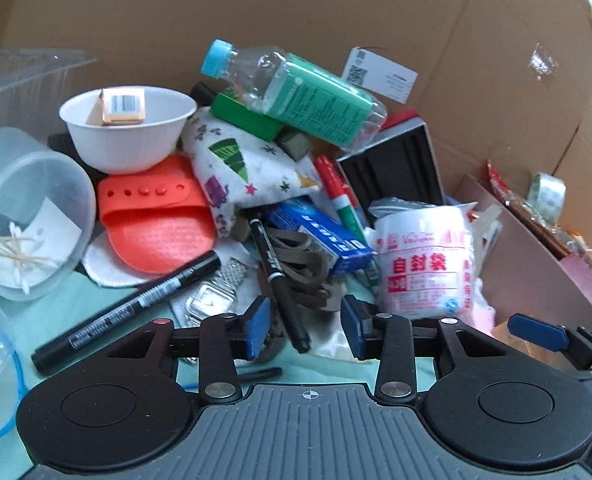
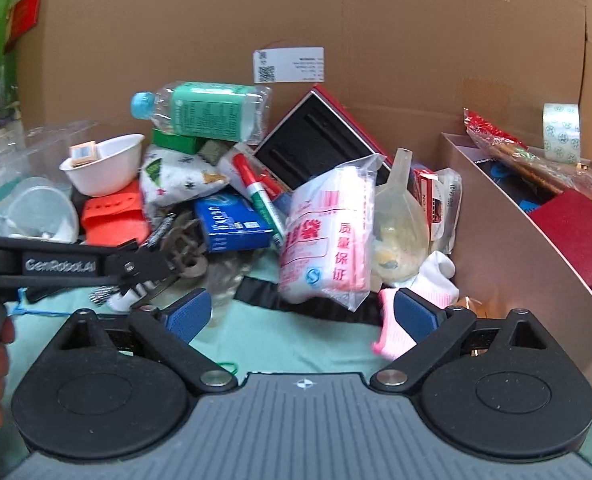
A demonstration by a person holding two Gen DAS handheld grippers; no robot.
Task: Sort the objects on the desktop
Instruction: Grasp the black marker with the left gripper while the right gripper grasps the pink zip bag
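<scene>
the left gripper (image 1: 306,330) is spread around a thin black pen (image 1: 279,285) at the front of the heap, its pads either side and not pinching it. the right gripper (image 2: 302,314) is spread wide and holds nothing, over the green cloth (image 2: 296,344), with a pink sock (image 2: 390,330) against its right pad. the heap sits against the cardboard wall (image 2: 376,20): bottle (image 1: 296,88) on top, white bowl (image 1: 128,128) left, bag pack (image 2: 328,236) right.

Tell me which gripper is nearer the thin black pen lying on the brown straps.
Left. The left gripper has its open fingers on either side of the thin black pen, its tip between the pads. The right gripper hovers open farther right, below the zip-bag pack.
</scene>
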